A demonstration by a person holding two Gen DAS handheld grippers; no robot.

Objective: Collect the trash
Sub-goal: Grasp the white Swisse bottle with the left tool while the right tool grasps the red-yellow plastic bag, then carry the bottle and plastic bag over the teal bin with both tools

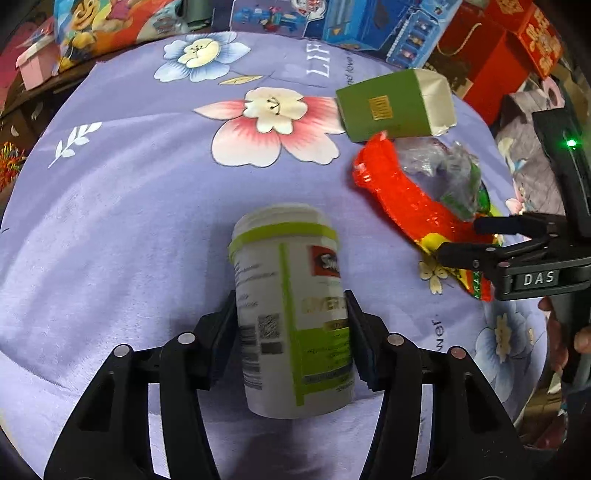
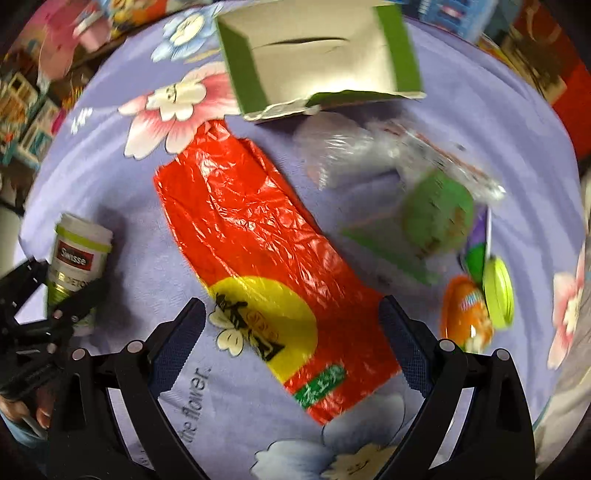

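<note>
The left gripper (image 1: 291, 334) is clamping a white supplement bottle (image 1: 291, 314) with a green-banded neck, with both pads pressing on its label sides; the bottle is lying on its side, open neck pointing away. The right gripper (image 2: 291, 345) is standing wide with nothing held, its 2 fingers straddling the near end of a red plastic bag (image 2: 258, 258) that is lying flat on the surface. Just right of the bag, a crumpled clear wrapper with green print (image 2: 424, 206) is lying, and past it a lime-green lid (image 2: 498, 293) is touching an orange packet (image 2: 465, 314). Beyond the bag's far end, a torn green carton (image 2: 317, 59) is resting with its open end facing the camera. All items are sitting on a lavender floral cloth (image 1: 129, 221). At the far edge, coloured toy boxes (image 1: 369, 26) and red cartons (image 1: 498, 55) are crowding the room.
</note>
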